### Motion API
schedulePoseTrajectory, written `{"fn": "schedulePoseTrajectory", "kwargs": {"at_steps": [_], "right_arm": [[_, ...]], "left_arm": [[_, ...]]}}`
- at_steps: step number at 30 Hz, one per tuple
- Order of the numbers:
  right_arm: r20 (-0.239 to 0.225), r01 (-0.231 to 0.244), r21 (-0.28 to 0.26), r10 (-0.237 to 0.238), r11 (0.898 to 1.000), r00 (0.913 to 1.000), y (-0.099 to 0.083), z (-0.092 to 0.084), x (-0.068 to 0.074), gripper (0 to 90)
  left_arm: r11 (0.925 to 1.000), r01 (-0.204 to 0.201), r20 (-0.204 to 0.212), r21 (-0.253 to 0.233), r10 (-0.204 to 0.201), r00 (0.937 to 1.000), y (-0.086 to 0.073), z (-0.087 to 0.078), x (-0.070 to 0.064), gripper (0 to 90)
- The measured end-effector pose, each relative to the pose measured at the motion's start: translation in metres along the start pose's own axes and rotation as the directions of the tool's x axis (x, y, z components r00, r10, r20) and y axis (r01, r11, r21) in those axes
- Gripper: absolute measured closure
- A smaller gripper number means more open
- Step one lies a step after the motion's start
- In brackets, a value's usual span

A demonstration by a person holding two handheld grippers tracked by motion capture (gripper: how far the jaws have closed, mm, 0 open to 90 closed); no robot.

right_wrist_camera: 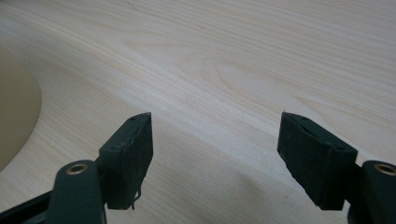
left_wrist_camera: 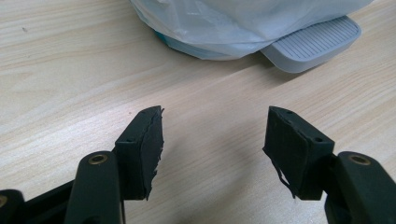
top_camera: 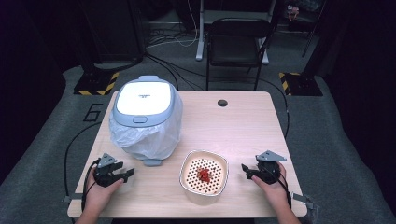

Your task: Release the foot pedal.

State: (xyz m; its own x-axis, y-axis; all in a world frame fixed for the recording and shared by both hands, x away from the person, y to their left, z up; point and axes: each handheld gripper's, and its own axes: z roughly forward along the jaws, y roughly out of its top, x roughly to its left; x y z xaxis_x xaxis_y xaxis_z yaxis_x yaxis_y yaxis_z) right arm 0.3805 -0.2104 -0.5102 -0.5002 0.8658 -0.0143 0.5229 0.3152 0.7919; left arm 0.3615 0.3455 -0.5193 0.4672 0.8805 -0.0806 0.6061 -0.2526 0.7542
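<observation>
A grey pedal bin [top_camera: 144,100] with a white lid and a clear bag liner stands at the table's left back. In front of it to the right sits a cream bowl [top_camera: 223,164] with a perforated strainer insert and red scraps [top_camera: 203,175] in its middle. My left gripper [top_camera: 128,175] lies low at the front left, open and empty, pointing right below the bin's pedal [top_camera: 153,162]. In the left gripper view its jaws [left_wrist_camera: 215,114] stand apart over bare wood, with the bag [left_wrist_camera: 224,23] and pedal [left_wrist_camera: 313,44] ahead. My right gripper [top_camera: 245,171] rests just right of the bowl, open and empty [right_wrist_camera: 217,119]; the bowl's rim [right_wrist_camera: 14,107] lies at left.
The wooden table [top_camera: 243,126] has a round cable hole [top_camera: 222,102] near its back edge. A black folding chair [top_camera: 238,44] stands behind the table, and cables run over the floor. Bare wood spreads across the right half and between bin and bowl.
</observation>
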Motion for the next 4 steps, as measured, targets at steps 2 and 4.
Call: {"fn": "schedulePoseTrajectory", "kwargs": {"at_steps": [2,4], "right_arm": [[0.006,-0.003,0.004,0.003,1.0,1.0,-0.0006,0.0002,-0.0008,26.4],[0.008,-0.005,0.002,0.005,1.0,1.0,-0.0012,0.0009,-0.0022,25.7]], "left_arm": [[1.0,-0.006,-0.005,0.0,0.006,1.0,-0.0006,0.0015,-0.001,37.1],[0.9999,-0.01,-0.004,0.008,0.01,0.9999,-0.0007,0.0025,-0.0018,36.6]]}}
